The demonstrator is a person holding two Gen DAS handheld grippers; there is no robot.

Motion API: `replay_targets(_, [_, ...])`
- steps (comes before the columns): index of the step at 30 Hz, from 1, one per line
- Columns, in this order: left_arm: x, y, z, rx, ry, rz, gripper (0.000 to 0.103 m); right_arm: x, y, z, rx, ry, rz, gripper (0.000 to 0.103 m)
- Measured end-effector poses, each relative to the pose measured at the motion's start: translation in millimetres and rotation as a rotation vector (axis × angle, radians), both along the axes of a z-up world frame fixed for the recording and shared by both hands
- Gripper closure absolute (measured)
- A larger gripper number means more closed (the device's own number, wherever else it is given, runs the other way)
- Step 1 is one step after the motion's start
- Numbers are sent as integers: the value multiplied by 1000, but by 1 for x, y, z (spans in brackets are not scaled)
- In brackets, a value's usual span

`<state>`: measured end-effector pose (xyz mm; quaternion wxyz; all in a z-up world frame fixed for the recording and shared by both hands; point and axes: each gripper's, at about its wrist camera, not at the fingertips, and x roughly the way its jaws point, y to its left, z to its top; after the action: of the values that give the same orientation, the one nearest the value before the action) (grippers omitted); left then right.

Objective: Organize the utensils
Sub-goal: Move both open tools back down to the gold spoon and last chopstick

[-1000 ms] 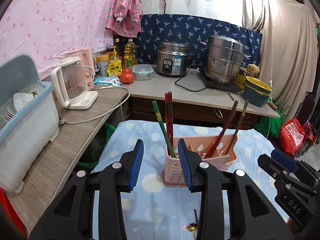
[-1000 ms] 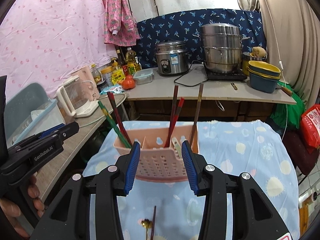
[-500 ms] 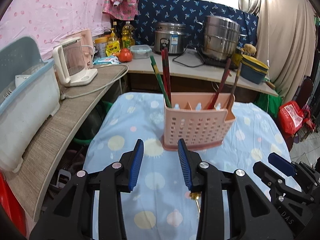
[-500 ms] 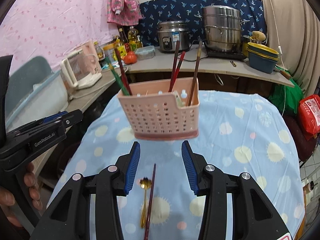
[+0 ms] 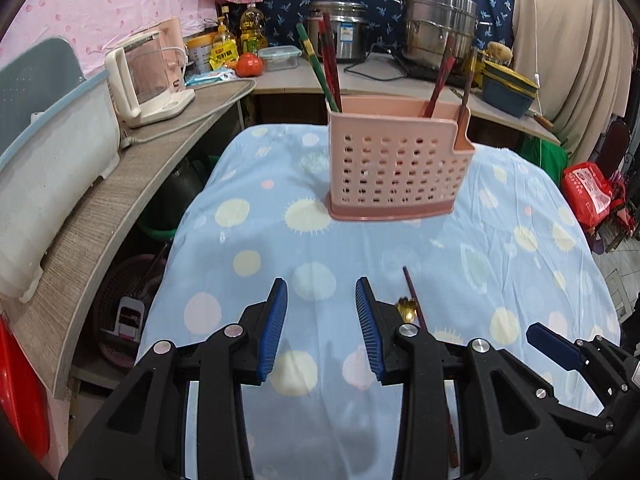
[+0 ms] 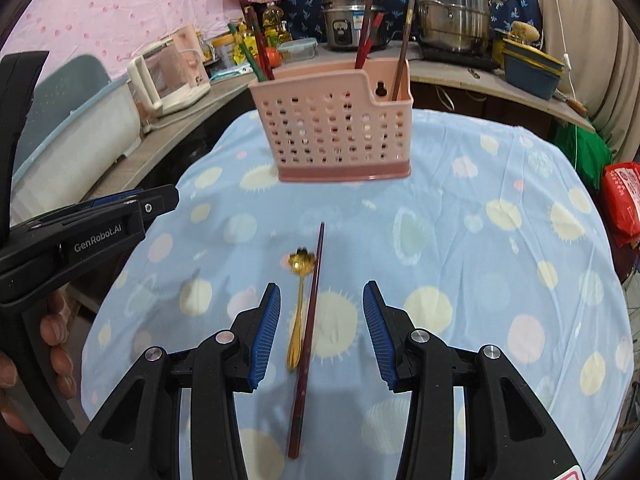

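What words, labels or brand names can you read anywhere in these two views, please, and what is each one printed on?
"GenRobot.AI": on the side of the left gripper, seen from the right wrist view.
Red bag: white print, too blurred to read.
Yellow packet: print too small to read.
Rice cooker: label unreadable.

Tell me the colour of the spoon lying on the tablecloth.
Gold; the spoon shows best in the right wrist view.

Gold spoon [image 6: 298, 300] and dark-red chopstick [image 6: 309, 332] lie side by side before the upright pink caddy [image 6: 334, 128].
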<state>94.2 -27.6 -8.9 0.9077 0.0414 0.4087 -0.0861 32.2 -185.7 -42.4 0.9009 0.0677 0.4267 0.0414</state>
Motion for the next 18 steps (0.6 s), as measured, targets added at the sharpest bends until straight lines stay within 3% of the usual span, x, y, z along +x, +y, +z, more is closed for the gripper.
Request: replay_targets(18, [-30, 17, -52, 28, 114, 16, 69, -38, 30, -71, -18, 167, 63, 61])
